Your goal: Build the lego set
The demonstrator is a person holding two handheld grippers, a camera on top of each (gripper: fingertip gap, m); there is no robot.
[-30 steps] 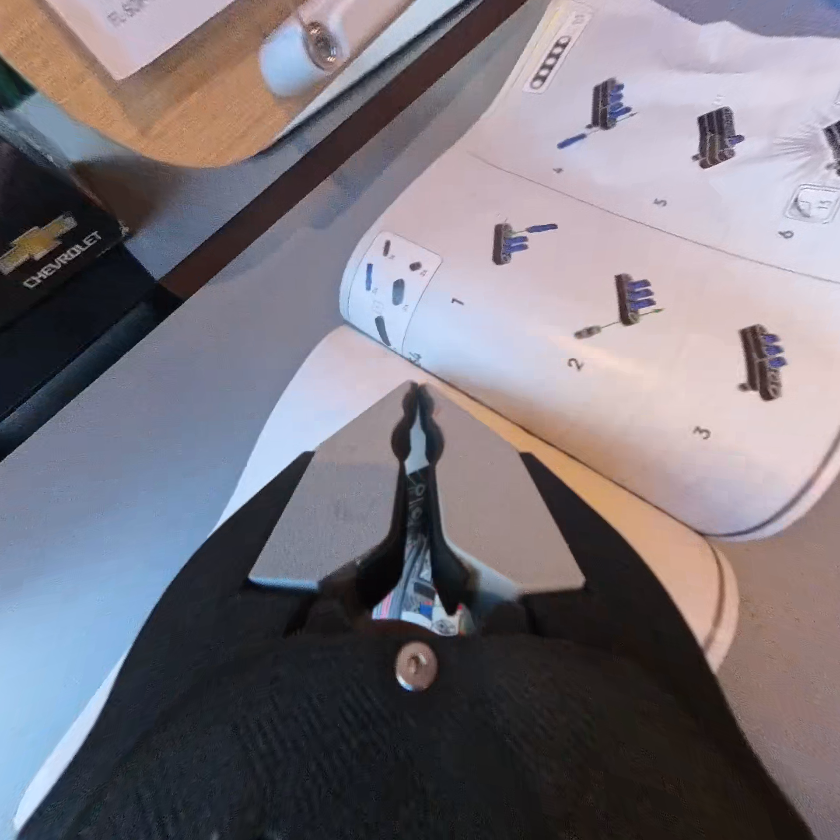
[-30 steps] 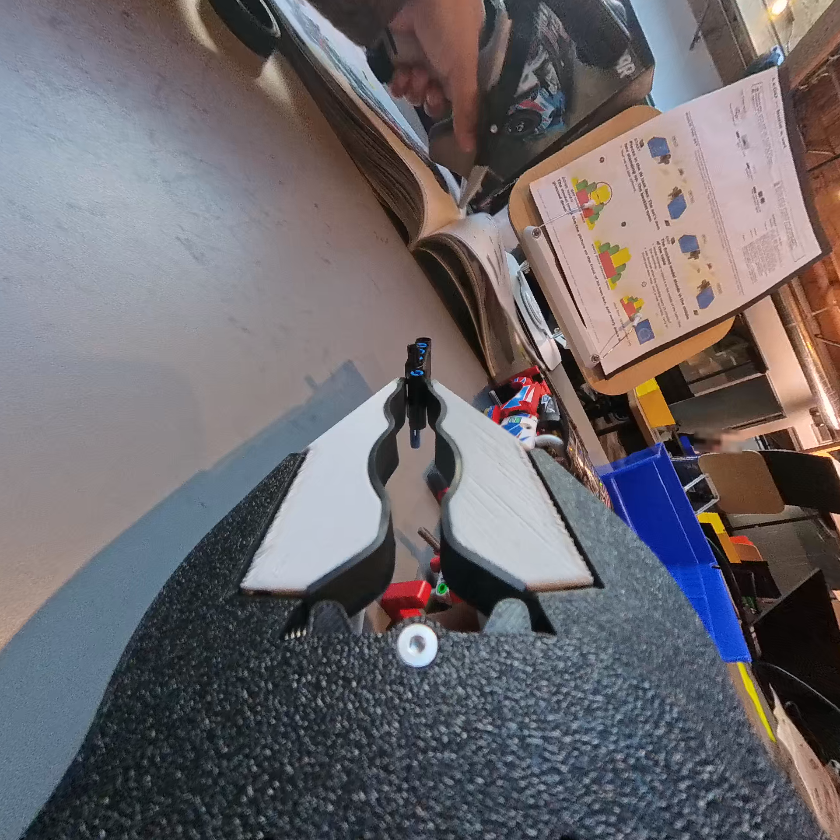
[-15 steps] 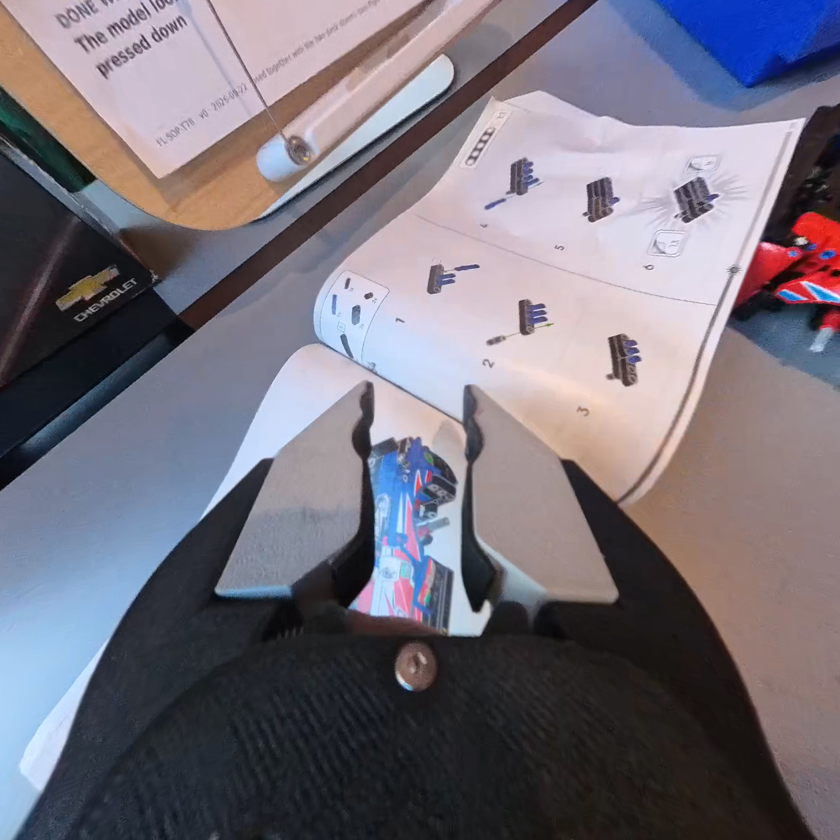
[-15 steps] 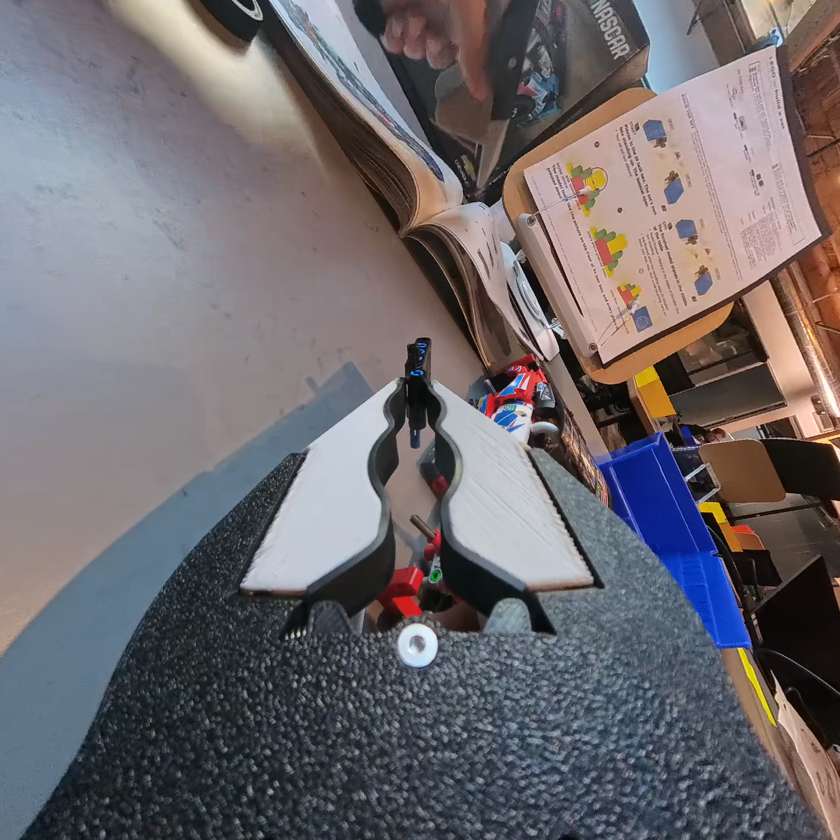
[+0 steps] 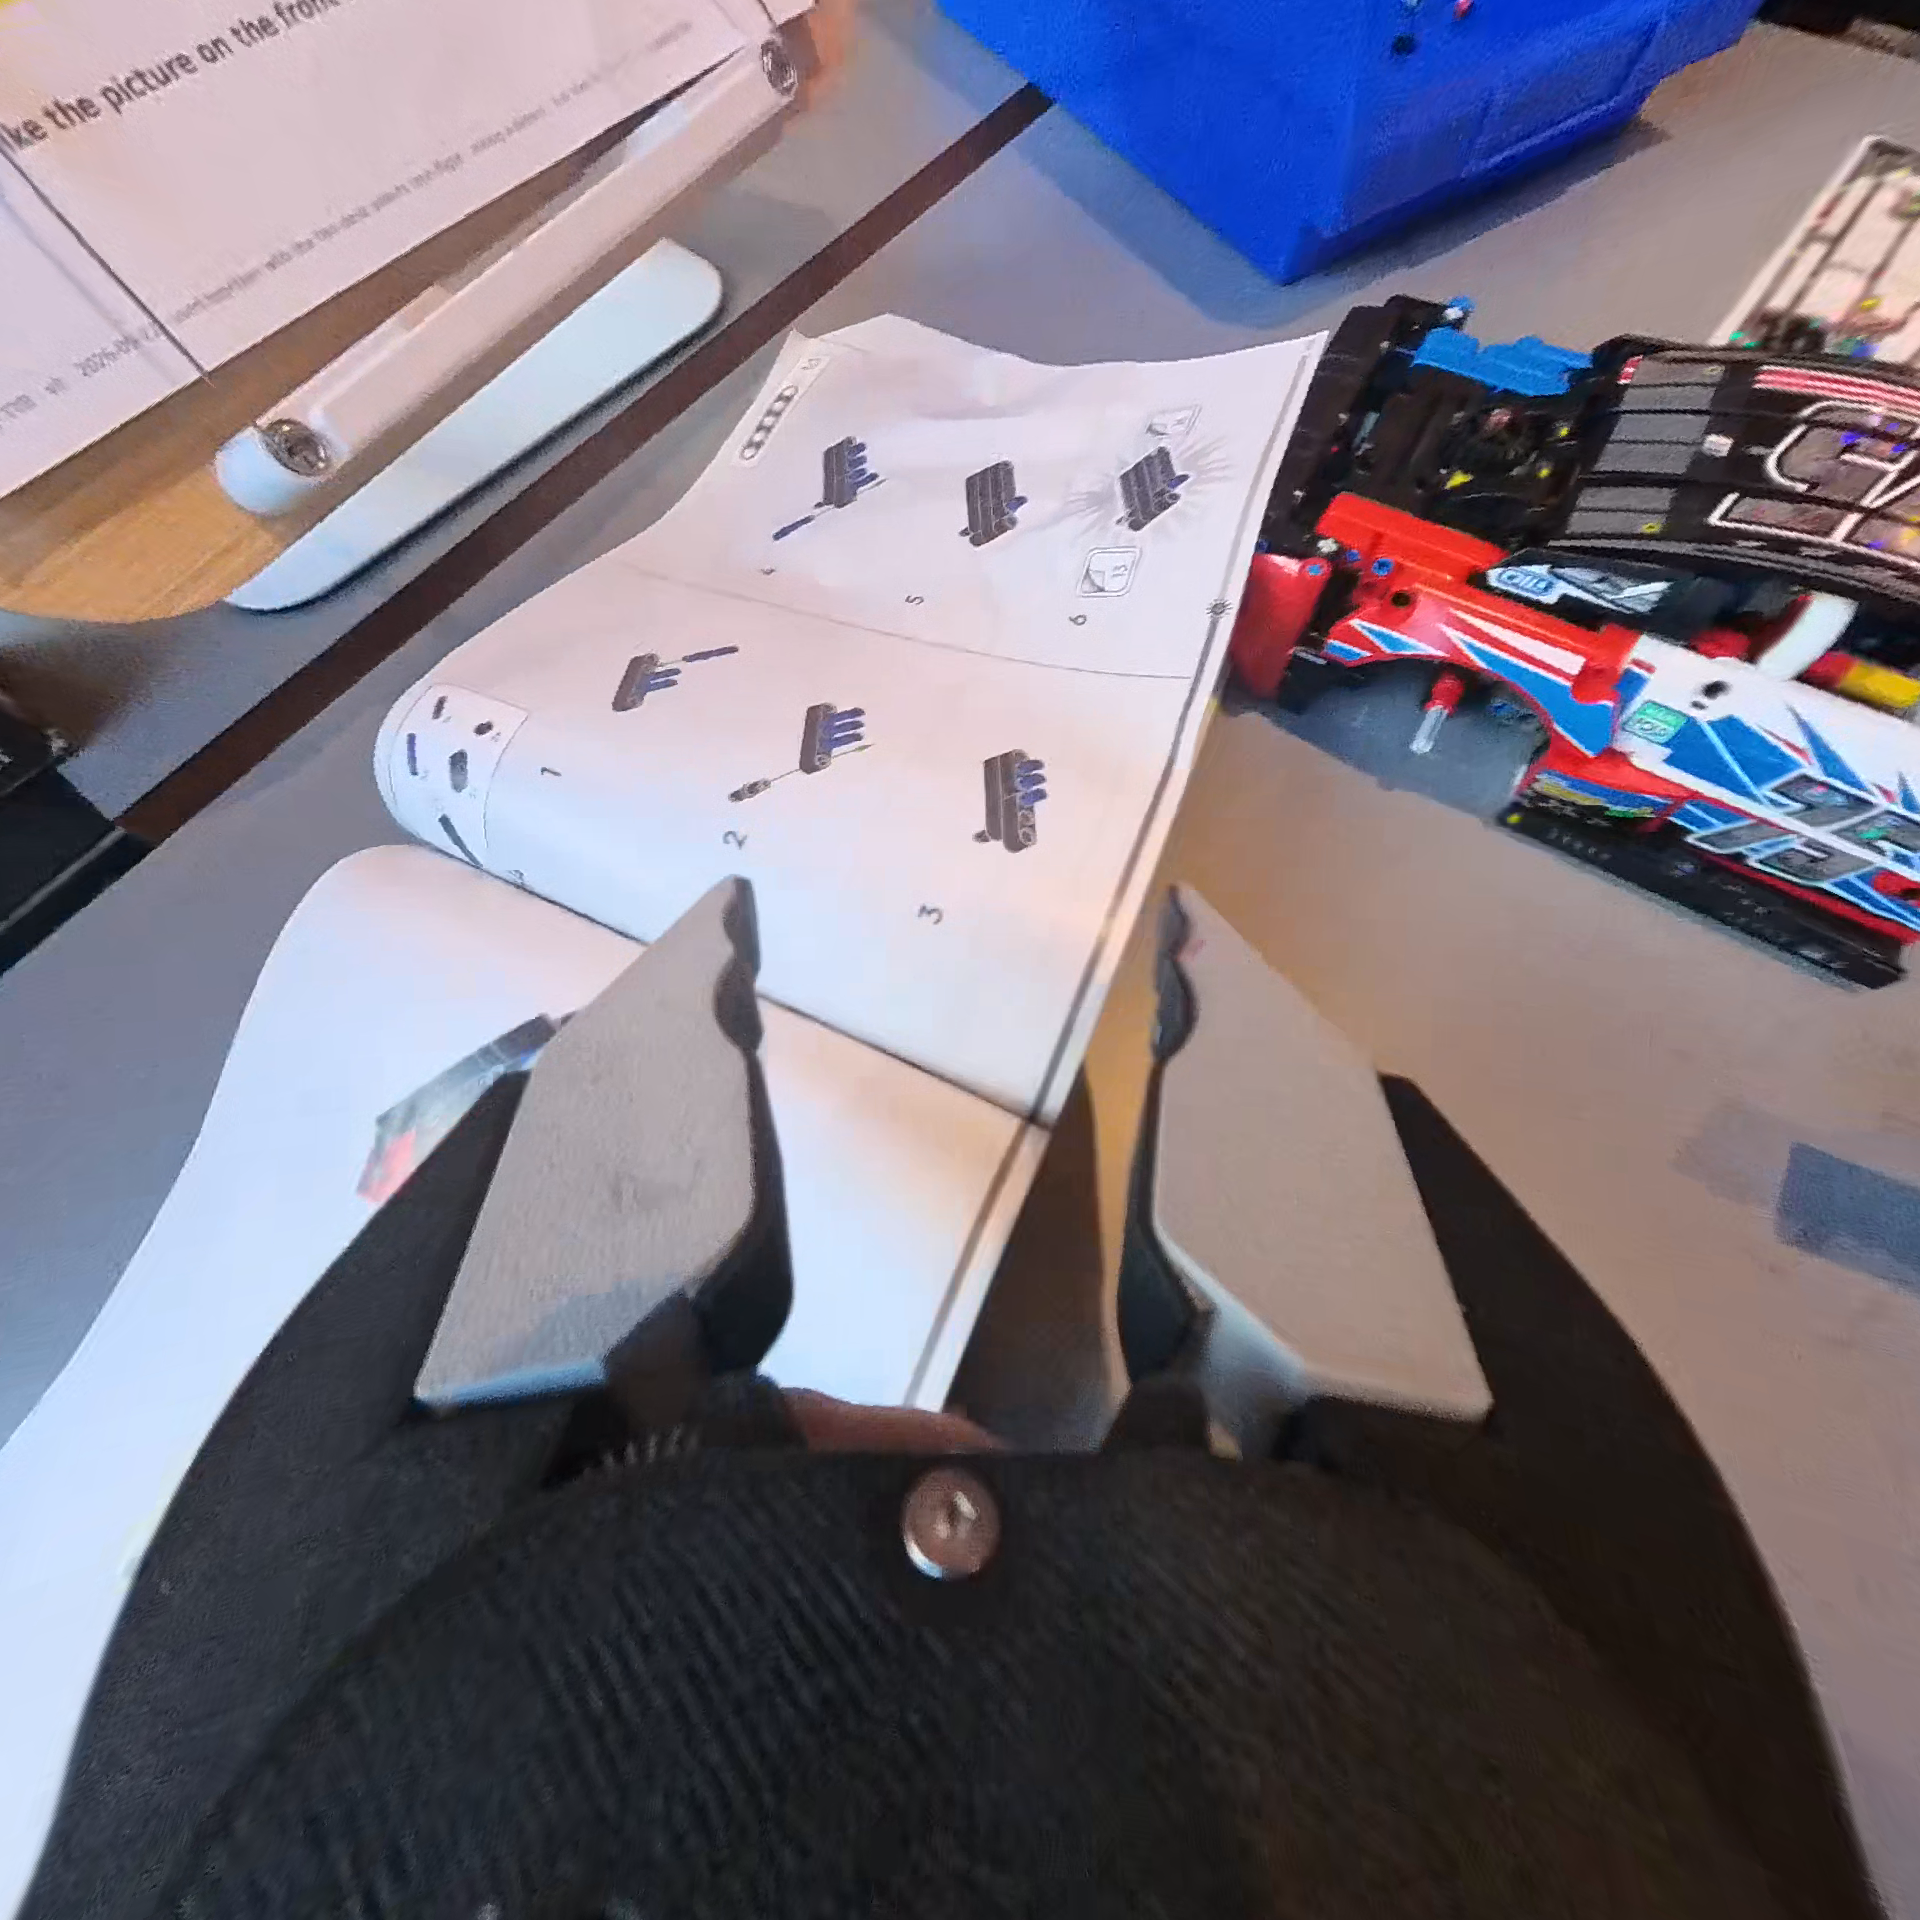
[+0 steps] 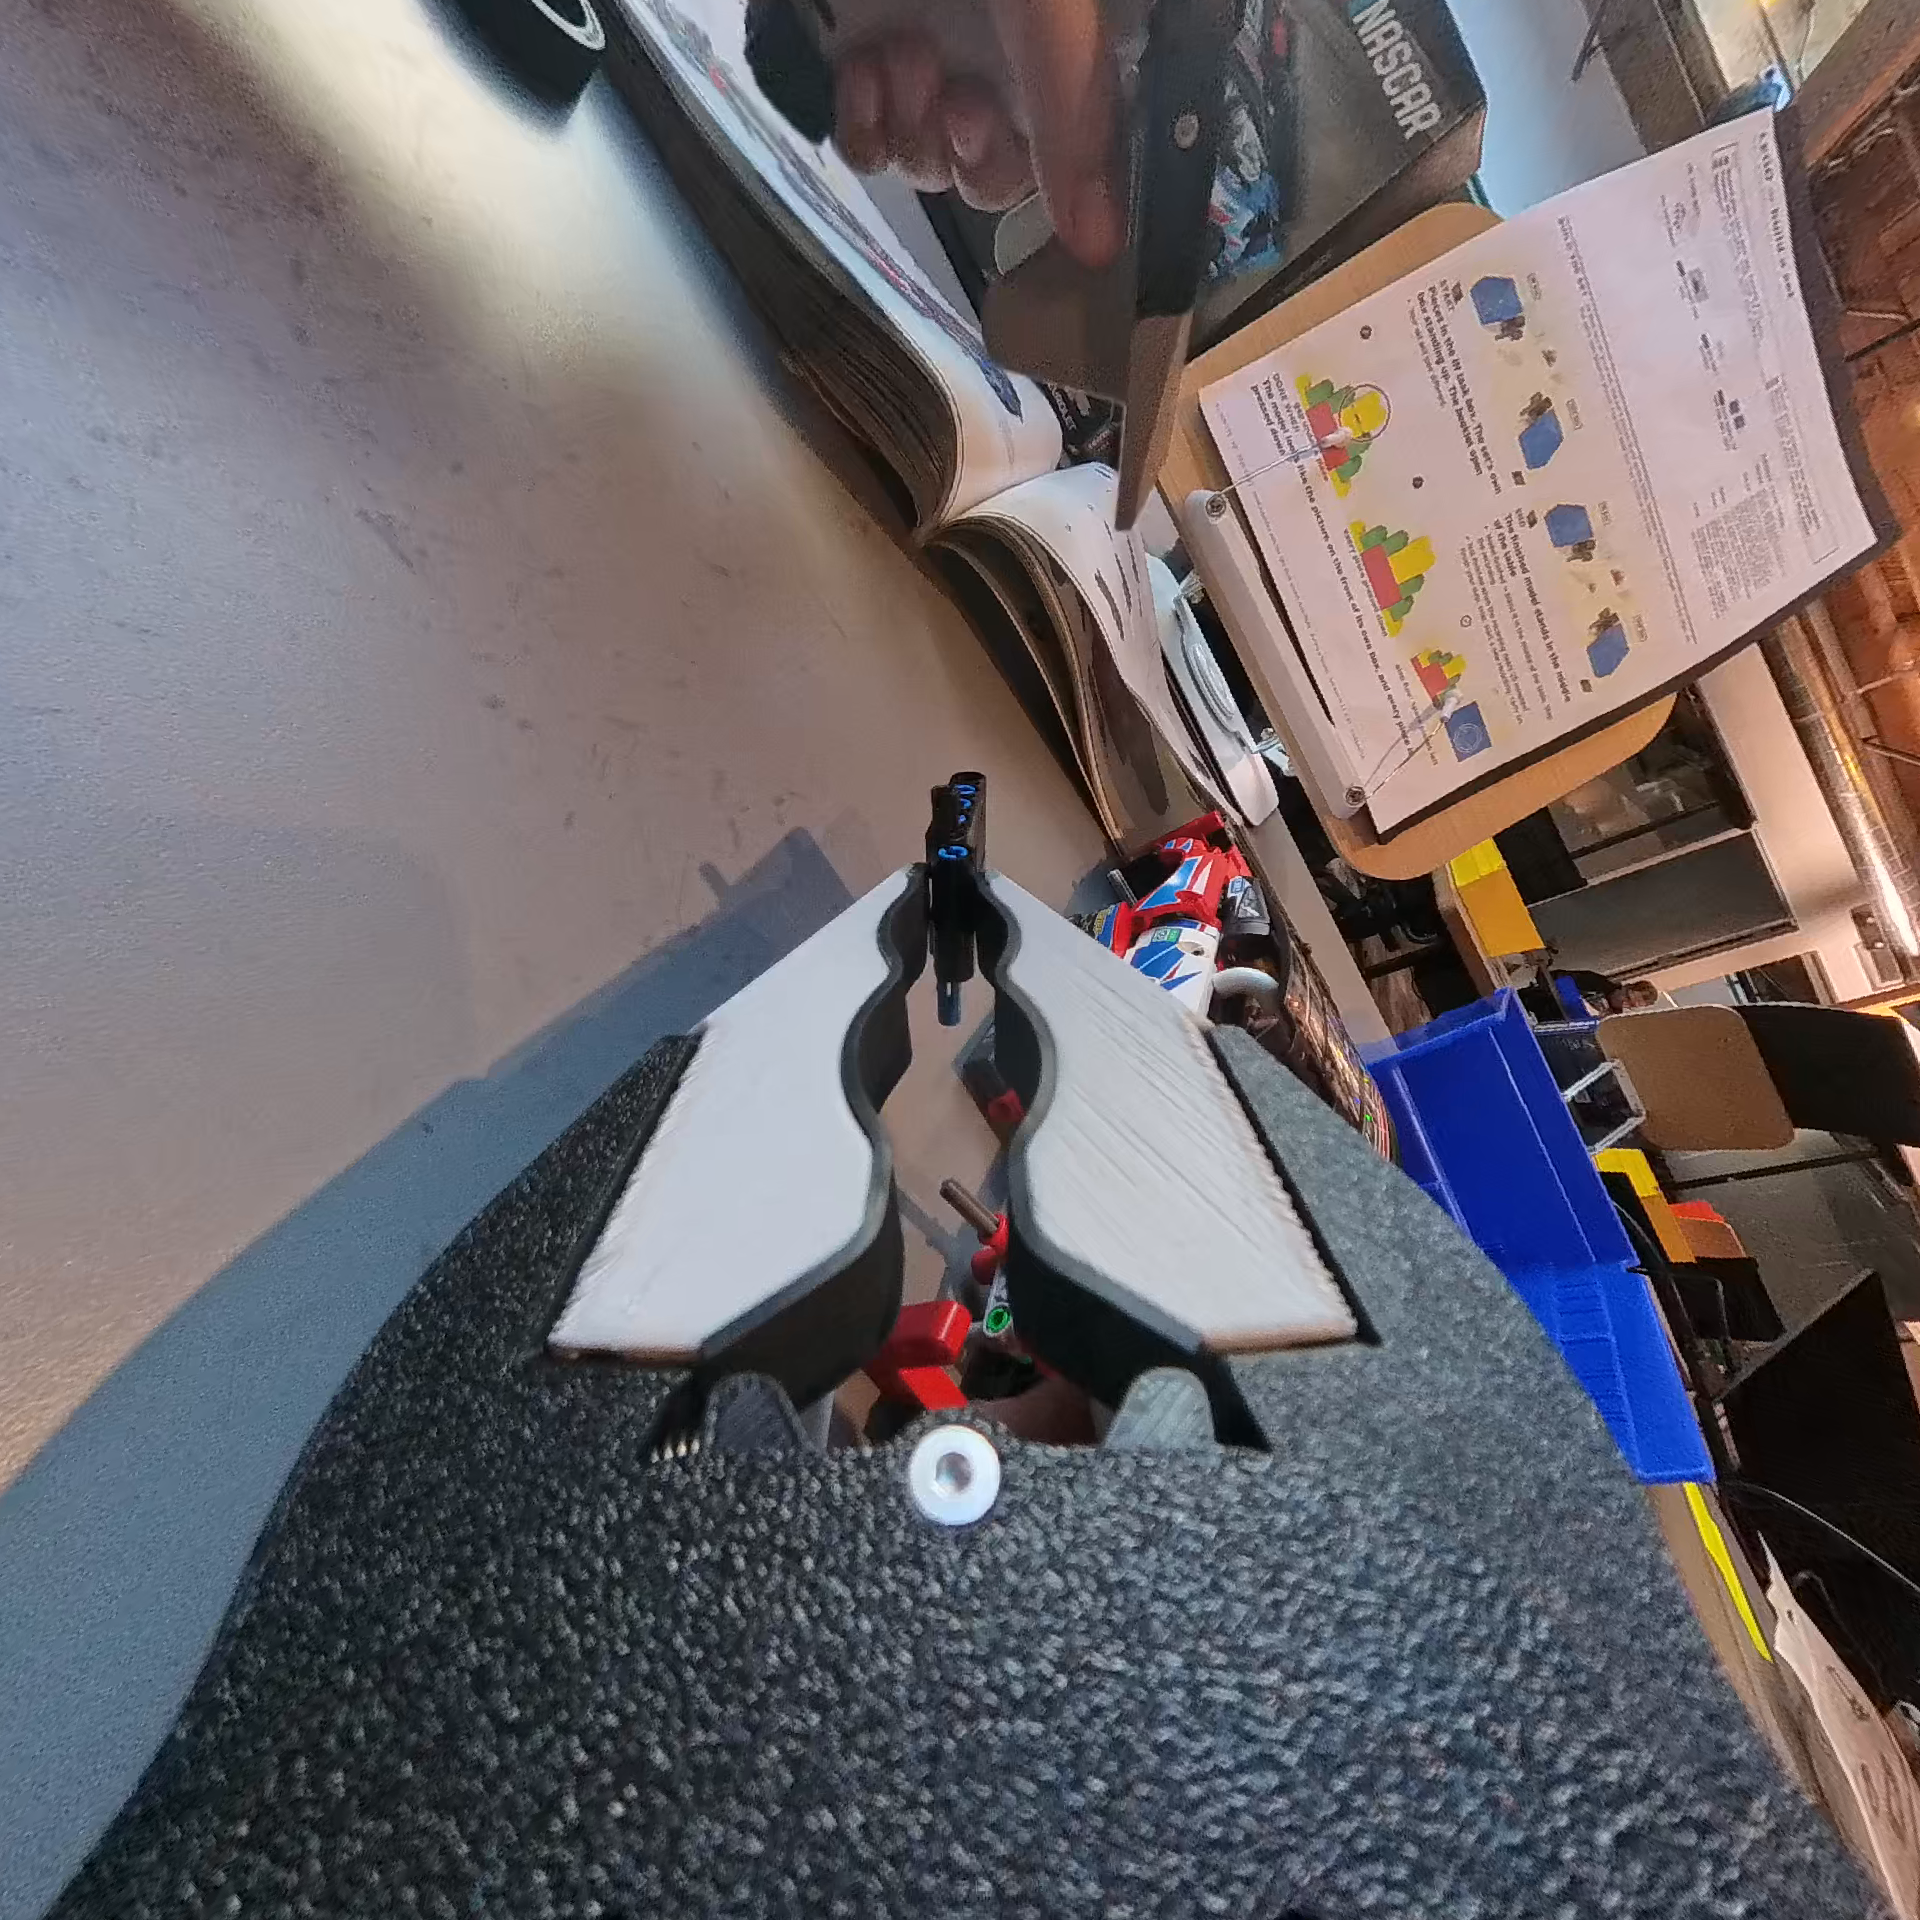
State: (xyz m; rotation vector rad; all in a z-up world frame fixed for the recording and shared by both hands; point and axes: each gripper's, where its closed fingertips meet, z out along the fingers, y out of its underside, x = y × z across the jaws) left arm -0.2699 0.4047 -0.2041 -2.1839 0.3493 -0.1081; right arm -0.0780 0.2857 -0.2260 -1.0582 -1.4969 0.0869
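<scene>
Your right gripper [image 6: 954, 904] pinches a small black beam with blue pins [image 6: 956, 862] at the fingertips; your left gripper [image 5: 951, 925] hangs wide open, empty, over the instruction booklet [image 5: 935, 665]. The half-built car [image 5: 1621, 644] sits right of it. Grip's shallow, so any bump could twist the beam out.

Small black beam piece with blue pins [image 6: 958, 852]: stands upright, pinched between the tips of the right gripper [image 6: 954, 914], one blue pin end hanging down between the fingers.

Open white instruction booklet [image 5: 914, 665]: lies flat on the grey table, right-hand page curling up, printed with numbered build steps.

Partly built red, white, blue and black lego race car [image 5: 1621, 665]: sits just beside the booklet's right page edge, long side toward the left wrist camera.
</scene>
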